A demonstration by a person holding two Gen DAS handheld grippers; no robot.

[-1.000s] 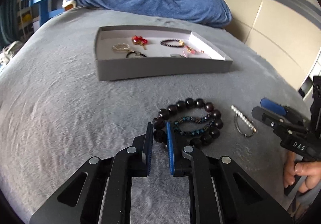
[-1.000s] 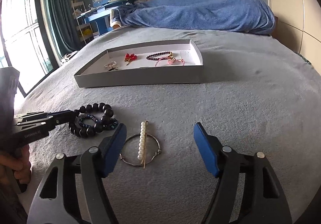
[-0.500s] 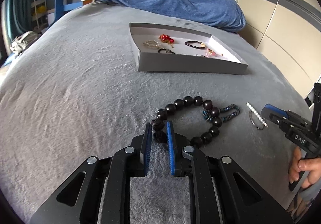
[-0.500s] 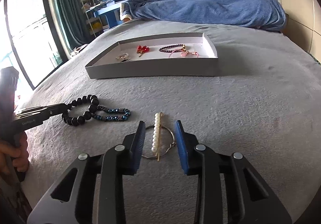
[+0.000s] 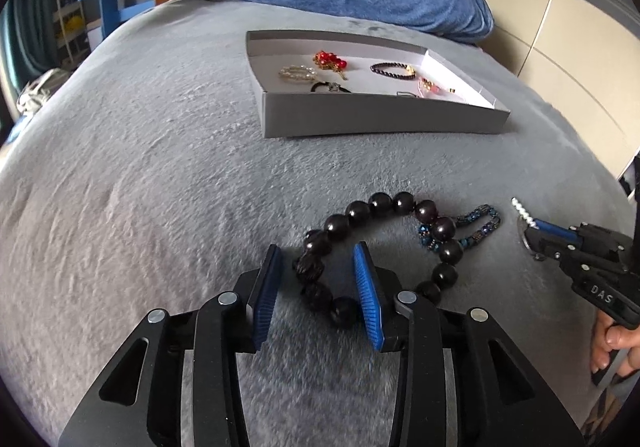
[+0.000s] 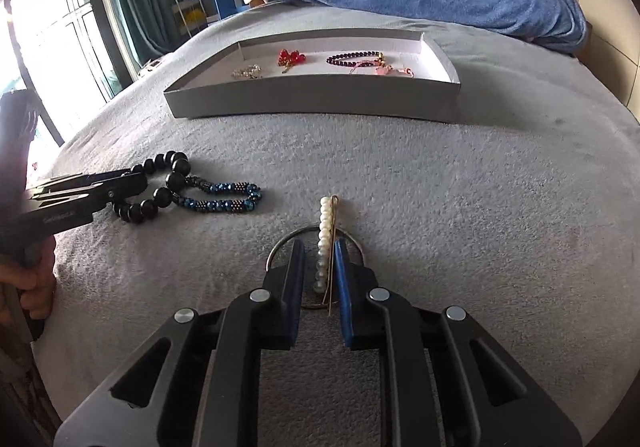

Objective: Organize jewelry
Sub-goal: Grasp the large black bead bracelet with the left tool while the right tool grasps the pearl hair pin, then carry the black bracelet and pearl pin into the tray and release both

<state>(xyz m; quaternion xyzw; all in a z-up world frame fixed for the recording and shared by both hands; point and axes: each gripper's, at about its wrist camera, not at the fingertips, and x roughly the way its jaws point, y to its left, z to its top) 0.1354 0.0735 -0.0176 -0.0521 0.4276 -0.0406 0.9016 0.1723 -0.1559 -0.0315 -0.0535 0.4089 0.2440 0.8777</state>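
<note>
Left side first: the left gripper point(image 5: 318, 283) is down on the grey blanket point(image 5: 160, 167) with its jaws opening, and the near arc of the black bead bracelet point(image 5: 380, 243) sits between the blue pads without either one pressing on it. If that one's going next, I'd re-close on a single bead, not the cord, since those round beads look like they'd squirt out sideways. The little blue beaded bracelet point(image 6: 224, 199) lies tangled against it, so lift slow or it might drag along.

Over on the right, the right gripper point(image 6: 318, 267) is narrow and closing around the pearl pin point(image 6: 325, 239) on its wire hoop. I can't tell if the pads are pressing yet. I'd pinch the pearls and the gold bar together, then carry it to the grey tray point(image 6: 312, 103) further up the bed, where the red cluster point(image 6: 291, 57) and other bits already sit.
</note>
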